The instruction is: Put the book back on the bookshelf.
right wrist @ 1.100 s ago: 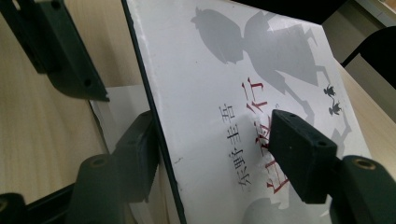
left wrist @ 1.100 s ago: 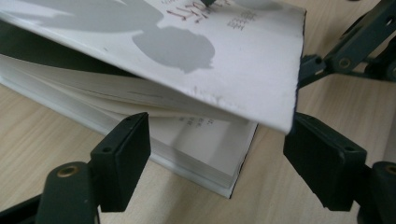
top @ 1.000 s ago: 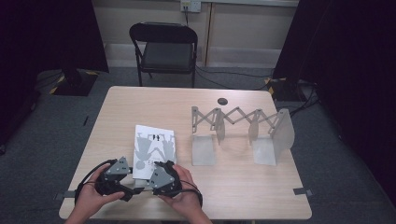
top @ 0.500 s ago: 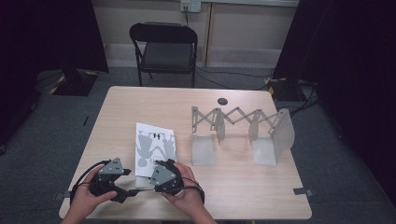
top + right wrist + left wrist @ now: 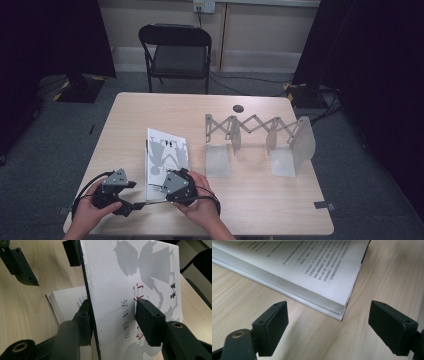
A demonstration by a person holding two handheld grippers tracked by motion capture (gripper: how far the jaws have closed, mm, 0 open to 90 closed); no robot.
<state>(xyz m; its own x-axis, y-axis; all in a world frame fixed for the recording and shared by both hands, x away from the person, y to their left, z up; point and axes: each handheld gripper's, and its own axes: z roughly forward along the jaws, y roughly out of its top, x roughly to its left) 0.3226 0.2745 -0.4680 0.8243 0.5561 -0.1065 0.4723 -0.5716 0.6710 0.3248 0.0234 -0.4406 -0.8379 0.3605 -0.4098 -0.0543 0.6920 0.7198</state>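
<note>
A white paperback book (image 5: 167, 155) lies on the table's left half. Its grey-figured front cover (image 5: 130, 277) is raised off the printed pages (image 5: 324, 265). My right gripper (image 5: 162, 185) (image 5: 116, 320) is at the book's near edge. One jaw is under the lifted cover and the other over its face. The jaws have just been closing, and I still see a gap at the upper pad. My left gripper (image 5: 136, 204) (image 5: 329, 327) is open just off the book's near left corner, with nothing between its jaws. It also appears in the right gripper view (image 5: 45, 257).
A folding accordion rack with translucent panels (image 5: 260, 135) stands on the right half of the wooden table (image 5: 125, 115). A small black disc (image 5: 238, 108) lies near the far edge. A black chair (image 5: 177, 52) stands behind the table.
My left hand and its gripper have slid a little to the left, toward the near edge. The right hand stays at the book's near edge.
</note>
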